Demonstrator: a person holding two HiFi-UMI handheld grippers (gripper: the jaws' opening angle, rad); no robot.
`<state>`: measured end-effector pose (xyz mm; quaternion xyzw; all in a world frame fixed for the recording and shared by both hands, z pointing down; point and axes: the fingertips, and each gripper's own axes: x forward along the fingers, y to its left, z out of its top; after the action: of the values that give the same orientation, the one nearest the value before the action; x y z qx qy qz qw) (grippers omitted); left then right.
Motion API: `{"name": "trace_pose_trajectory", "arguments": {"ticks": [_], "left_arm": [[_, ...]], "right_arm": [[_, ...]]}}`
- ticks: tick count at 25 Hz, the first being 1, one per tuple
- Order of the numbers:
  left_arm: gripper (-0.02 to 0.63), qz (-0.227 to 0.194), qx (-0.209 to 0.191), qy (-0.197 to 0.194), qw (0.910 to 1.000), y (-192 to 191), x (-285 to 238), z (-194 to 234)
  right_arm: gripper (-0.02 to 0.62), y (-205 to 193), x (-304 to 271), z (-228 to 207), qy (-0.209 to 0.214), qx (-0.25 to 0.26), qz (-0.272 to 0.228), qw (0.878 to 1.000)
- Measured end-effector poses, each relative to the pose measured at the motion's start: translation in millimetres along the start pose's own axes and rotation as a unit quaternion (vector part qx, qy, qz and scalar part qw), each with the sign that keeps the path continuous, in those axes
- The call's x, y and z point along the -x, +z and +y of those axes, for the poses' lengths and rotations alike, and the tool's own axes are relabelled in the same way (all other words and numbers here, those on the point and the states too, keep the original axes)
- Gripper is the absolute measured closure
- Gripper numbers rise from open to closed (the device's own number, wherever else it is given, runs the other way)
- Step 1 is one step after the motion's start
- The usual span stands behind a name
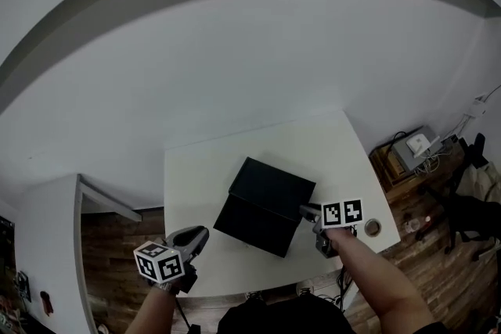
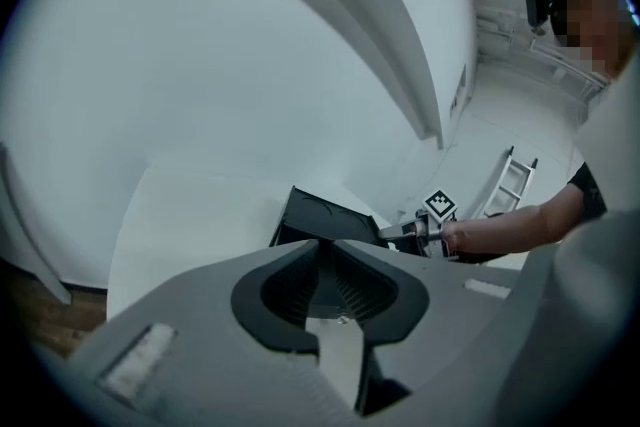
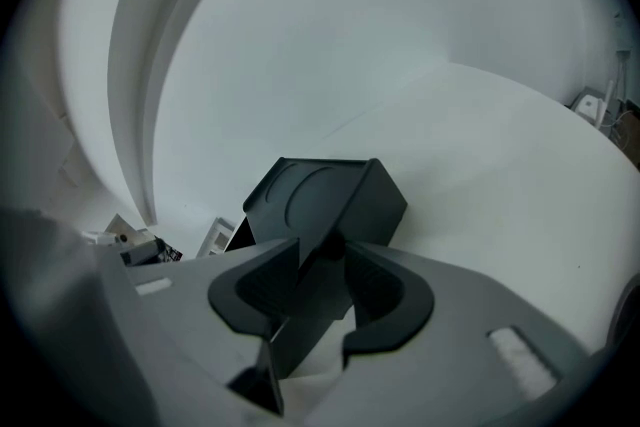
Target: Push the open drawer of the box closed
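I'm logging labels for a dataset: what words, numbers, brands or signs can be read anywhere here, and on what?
No readable words or numbers in any view.
The matte black plastic box: no print visible.
The left marker cube and the right marker cube: black-and-white square code patterns, no letters.
The white device on the brown wooden side stand: too small to read.

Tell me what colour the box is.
The box is black; head view shows it best.

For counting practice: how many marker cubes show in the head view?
2. One cube on the left tool, by the table's near left corner; one cube on the right tool, beside the black box. None seems hidden.
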<state>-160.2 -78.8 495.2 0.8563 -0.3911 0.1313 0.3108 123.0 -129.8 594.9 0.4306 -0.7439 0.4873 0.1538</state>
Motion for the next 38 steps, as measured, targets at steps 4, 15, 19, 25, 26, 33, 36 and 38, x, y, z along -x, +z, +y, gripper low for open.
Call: {"name": "trace_pose_trajectory", "arguments": {"ticks": [4, 15, 19, 25, 26, 33, 36, 38], "left_arm": [[0.549, 0.071, -0.059, -0.023, 0.9955, 15, -47, 20], [0.526, 0.176, -0.149, -0.043, 0.9719, 43, -163, 55], [0.511, 0.203, -0.149, -0.055, 0.9663, 38, -183, 61], [0.503, 0.218, -0.108, -0.096, 0.9653, 36, -186, 58], [0.503, 0.217, -0.094, -0.106, 0.9659, 36, -187, 55], [0.502, 0.244, -0.087, -0.118, 0.9585, 21, -199, 53], [0.505, 0.239, -0.065, -0.117, 0.9619, 21, -199, 53], [0.509, 0.233, -0.053, -0.113, 0.9645, 20, -198, 53]], "right_arm": [[0.448, -1, 1, 0, -0.008, 0.013, 0.010, 1.000], [0.449, -1, 1, 2, -0.021, 0.021, 0.020, 0.999], [0.451, -1, 2, 3, -0.027, 0.016, 0.018, 0.999], [0.451, -3, 3, 1, -0.025, 0.008, 0.019, 0.999], [0.451, -3, 4, 2, -0.024, 0.007, 0.020, 0.999], [0.450, -4, 3, 3, -0.027, 0.011, 0.032, 0.999], [0.449, -4, 2, 2, -0.027, 0.018, 0.041, 0.999], [0.448, -5, 2, 2, -0.026, 0.023, 0.050, 0.998]]}}
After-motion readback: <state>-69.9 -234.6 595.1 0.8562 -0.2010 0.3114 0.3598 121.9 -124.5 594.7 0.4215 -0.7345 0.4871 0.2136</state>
